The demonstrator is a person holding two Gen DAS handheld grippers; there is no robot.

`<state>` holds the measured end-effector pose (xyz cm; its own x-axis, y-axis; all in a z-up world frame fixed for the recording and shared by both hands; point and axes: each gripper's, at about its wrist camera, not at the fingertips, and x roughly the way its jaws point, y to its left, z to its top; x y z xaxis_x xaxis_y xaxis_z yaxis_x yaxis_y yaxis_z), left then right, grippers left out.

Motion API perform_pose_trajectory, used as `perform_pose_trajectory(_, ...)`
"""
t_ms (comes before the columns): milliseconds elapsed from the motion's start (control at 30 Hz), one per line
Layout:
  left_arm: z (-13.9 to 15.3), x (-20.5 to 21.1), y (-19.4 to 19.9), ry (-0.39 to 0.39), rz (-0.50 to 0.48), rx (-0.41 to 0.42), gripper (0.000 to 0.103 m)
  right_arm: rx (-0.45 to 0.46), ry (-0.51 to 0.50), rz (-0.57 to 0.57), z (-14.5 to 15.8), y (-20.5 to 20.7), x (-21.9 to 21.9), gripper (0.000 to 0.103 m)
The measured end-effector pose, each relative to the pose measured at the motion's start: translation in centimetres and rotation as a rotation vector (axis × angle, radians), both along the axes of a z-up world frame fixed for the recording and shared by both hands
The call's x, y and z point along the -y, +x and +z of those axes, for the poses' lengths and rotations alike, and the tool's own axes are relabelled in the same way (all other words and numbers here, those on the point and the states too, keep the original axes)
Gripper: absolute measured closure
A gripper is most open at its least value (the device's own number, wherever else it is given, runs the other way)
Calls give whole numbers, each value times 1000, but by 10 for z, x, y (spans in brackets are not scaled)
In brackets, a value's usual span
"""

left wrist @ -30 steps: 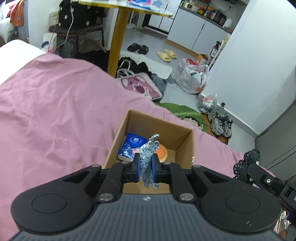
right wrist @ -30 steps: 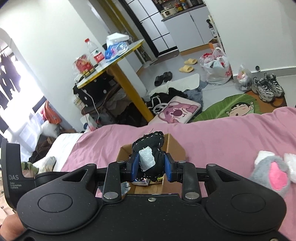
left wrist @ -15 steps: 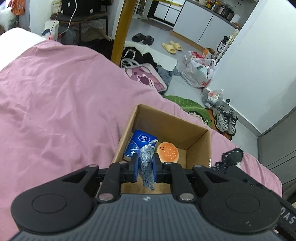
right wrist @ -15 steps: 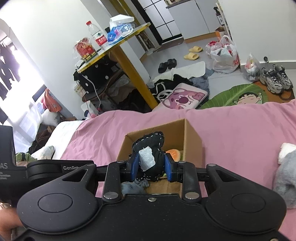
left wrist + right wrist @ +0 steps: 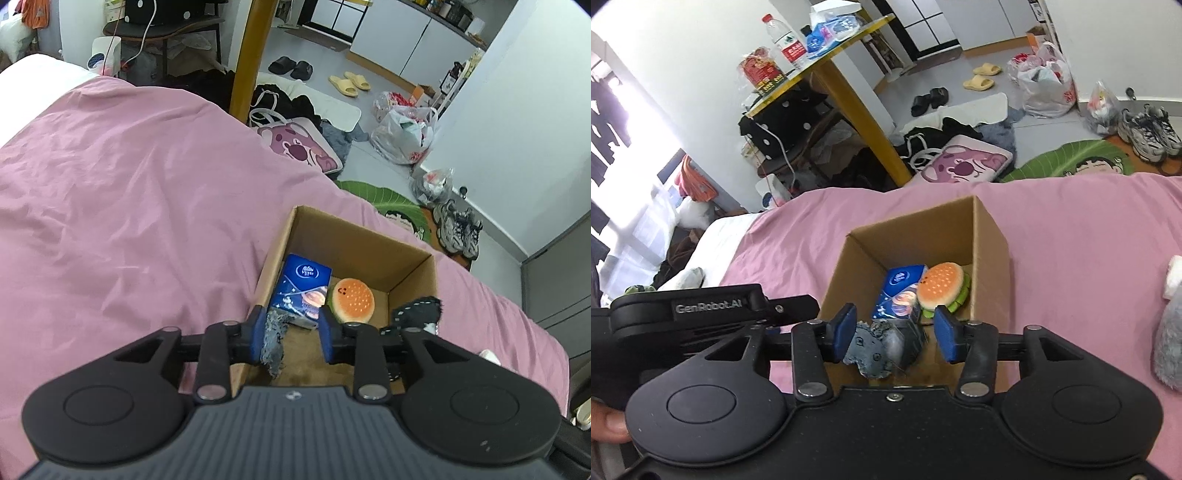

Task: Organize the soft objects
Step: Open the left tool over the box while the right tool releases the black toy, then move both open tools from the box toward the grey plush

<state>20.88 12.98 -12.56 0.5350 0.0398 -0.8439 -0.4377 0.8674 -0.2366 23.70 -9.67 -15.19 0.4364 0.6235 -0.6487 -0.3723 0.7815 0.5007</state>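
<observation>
My left gripper [image 5: 291, 334] hangs over the near edge of the cardboard box [image 5: 412, 260] with its jaws spread; a blue-grey fabric toy [image 5: 272, 339] clings to the left pad only, limp and dangling, no longer pinched. My right gripper [image 5: 894, 334] is spread wide too, above the same near edge, and a dark plush piece [image 5: 908, 341] sits loose between its fingers beside the blue-grey one, touching neither pad firmly as far as I can tell. Deeper in the box lie a blue tissue pack [image 5: 303, 290] and, touching it on the right, a burger plush [image 5: 353, 301]. On the pink bedspread [image 5: 129, 206] right of the box waits a grey furry toy [image 5: 1169, 343]. I judge all these light, squashy and unbreakable; the furry one is best pinched across its bulk, not by loose fur, which would slip.
</observation>
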Motion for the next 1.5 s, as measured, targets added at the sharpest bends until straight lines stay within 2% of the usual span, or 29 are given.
perform_pose_trajectory(67, 2, 2, -1, 15, -7, 2, 64, 9, -10, -7, 4, -2, 2, 50)
perform_pose_trajectory(133, 5, 5, -3, 32, -11, 4, 51, 20, -15, -5, 9, -5, 4, 47)
perform_pose_trajectory(333, 11, 9, -7, 67, -4, 2, 30, 46, -23, 8, 23, -11, 13, 38)
perform_pose_trajectory(433, 19, 12, -11, 85, -2, 2, 26, 62, -33, 0, 30, -14, 20, 28)
perform_pose_trajectory(467, 21, 14, -13, 90, -1, 5, 26, 66, -38, 0, 32, -15, 22, 22)
perform_pose_trajectory(567, 31, 19, -19, 120, 0, 25, 18, 81, -40, 1, 38, -22, 34, 11)
perform_pose_trajectory(700, 43, 25, -27, 160, 14, 39, 7, 88, -37, -16, 43, -27, 46, 10)
perform_pose_trajectory(833, 54, 30, -31, 156, 12, 55, 1, 97, -29, -26, 49, -33, 54, 4)
perform_pose_trajectory(1000, 68, 39, -41, 169, 8, 81, 1, 111, -23, -26, 57, -40, 61, 0)
perform_pose_trajectory(1500, 97, 72, -64, 219, -34, 127, 1, 144, -24, -60, 78, -58, 106, 0)
